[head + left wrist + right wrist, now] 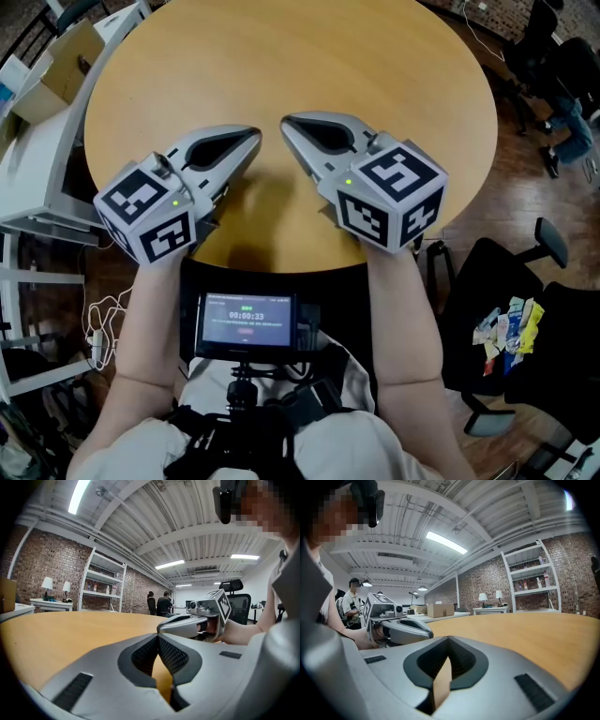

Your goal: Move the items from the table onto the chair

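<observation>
The round wooden table [300, 66] carries no items in any view. My left gripper [253, 139] and right gripper [289, 124] rest side by side on its near edge, tips pointing away from me and slightly toward each other. Both are shut with nothing between the jaws. In the left gripper view my left gripper [158, 637] has its jaws meeting at the tips, with the right gripper [187, 625] lying beyond it. In the right gripper view my right gripper [449, 639] is closed too, and the left gripper [401, 629] lies to its left. Several colourful packets [508, 330] lie on the black chair [487, 281] at the lower right.
A white desk [37, 159] with a cardboard box [58, 67] stands left of the table. More black office chairs [548, 56] are at the far right. A small screen [246, 319] hangs at my chest. White shelves [104, 585] and people stand far back.
</observation>
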Motion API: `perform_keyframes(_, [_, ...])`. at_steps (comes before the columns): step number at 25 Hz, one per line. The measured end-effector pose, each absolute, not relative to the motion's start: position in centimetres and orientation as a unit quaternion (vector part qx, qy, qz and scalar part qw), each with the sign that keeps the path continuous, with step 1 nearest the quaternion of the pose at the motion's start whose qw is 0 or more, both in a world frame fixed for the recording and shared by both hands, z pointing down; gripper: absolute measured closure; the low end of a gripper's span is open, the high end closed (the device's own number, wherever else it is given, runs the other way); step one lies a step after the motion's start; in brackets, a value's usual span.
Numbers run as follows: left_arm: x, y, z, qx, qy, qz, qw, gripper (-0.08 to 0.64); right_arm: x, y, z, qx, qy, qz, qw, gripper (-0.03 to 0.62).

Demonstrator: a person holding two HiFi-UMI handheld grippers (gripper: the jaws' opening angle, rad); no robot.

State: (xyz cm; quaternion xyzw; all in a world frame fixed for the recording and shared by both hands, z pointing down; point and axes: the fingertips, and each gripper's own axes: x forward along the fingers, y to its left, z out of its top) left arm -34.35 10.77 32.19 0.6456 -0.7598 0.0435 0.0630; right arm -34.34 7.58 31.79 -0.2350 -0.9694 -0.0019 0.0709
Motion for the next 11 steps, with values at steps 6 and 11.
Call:
perform_keyframes(6, [-34.29, 10.82, 32.18, 0.645, -0.76, 0.043, 0.063, 0.552, -34.3, 7.63, 31.77, -0.235, -0.969, -0.003, 0.071, 0.589])
perform_keyframes(11, [-34.38, 10.74, 32.02, 0.646, -0.76, 0.043, 0.062, 0.552, -34.39, 7.56, 31.61, -0.235, -0.97, -0.003, 0.069, 0.591])
